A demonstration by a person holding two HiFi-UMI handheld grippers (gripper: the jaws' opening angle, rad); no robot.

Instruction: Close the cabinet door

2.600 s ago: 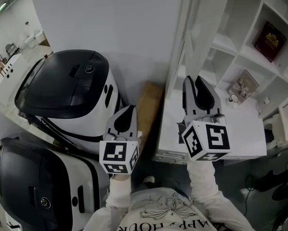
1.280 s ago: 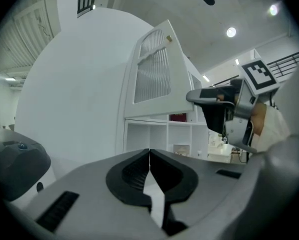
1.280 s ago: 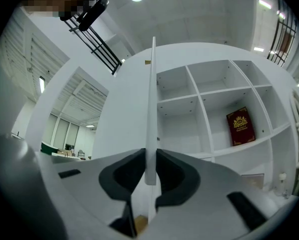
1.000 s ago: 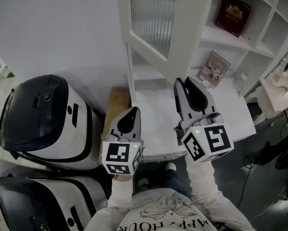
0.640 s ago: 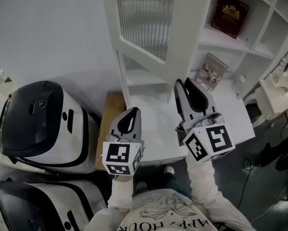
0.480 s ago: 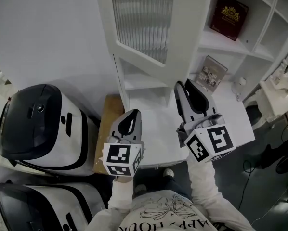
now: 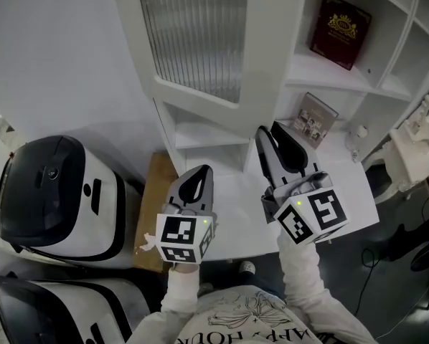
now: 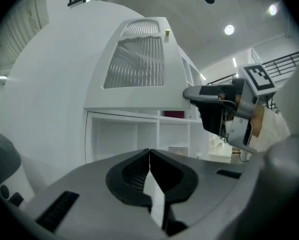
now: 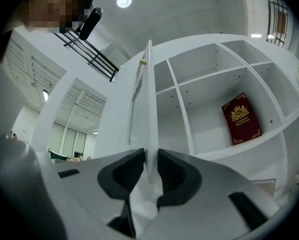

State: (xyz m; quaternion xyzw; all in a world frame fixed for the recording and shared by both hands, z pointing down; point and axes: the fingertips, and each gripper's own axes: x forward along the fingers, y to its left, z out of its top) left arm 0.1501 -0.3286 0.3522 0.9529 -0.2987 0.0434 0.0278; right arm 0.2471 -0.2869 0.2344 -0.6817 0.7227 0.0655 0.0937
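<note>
The white cabinet door (image 7: 193, 38) with ribbed glass stands swung open in front of the shelves (image 7: 322, 70). In the head view my right gripper (image 7: 268, 129) reaches up to the door's lower corner. In the right gripper view the door's thin edge (image 9: 148, 84) runs down between the jaws of the right gripper (image 9: 149, 156). These jaws are opening and their pads sit just off the edge. My left gripper (image 7: 202, 169) hangs lower left, shut and empty. In the left gripper view its tips (image 8: 149, 153) meet, with the door (image 8: 137, 59) ahead.
A dark red book (image 7: 335, 21) leans in an upper shelf and a small picture (image 7: 313, 117) stands on the white counter (image 7: 236, 206). Two black-and-white machines (image 7: 49, 192) (image 7: 57, 314) stand at the left, with a brown board (image 7: 153, 206) beside the cabinet.
Both grippers have drawn closer to the cabinet. The door now fills more of the head view, and its lower corner has come to the right gripper's tips.
</note>
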